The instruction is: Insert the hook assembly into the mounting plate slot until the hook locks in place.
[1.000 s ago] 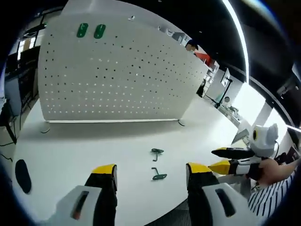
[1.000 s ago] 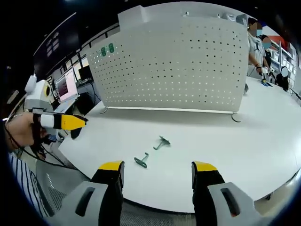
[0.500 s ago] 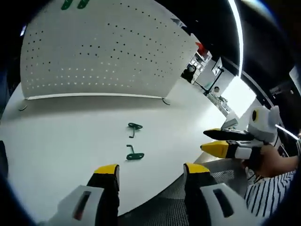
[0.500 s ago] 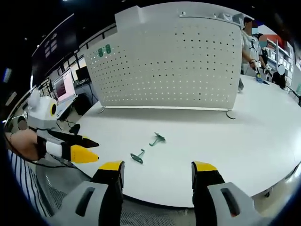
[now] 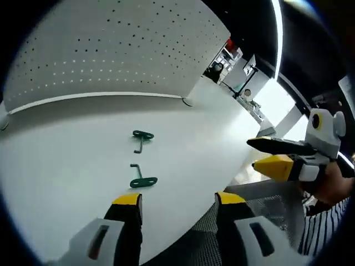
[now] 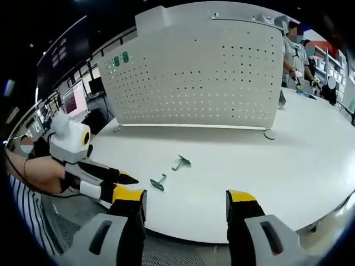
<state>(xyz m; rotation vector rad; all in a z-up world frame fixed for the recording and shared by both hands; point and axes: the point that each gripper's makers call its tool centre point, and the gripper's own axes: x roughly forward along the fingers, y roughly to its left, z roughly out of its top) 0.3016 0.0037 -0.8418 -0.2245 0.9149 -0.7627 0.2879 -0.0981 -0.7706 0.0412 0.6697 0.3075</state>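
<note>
A white table [image 6: 288,160] carries a tall white perforated panel [image 6: 199,77], standing upright on small feet. In front of it lie two green hooks [image 5: 143,138] [image 5: 141,179], near each other, apparently not touching.

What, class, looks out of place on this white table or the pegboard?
Two green hooks, the nearer hook and the farther hook, lie loose on the table rather than on the pegboard, where two green pieces already sit near its top corner. Nothing looks damaged or spilled.
</note>
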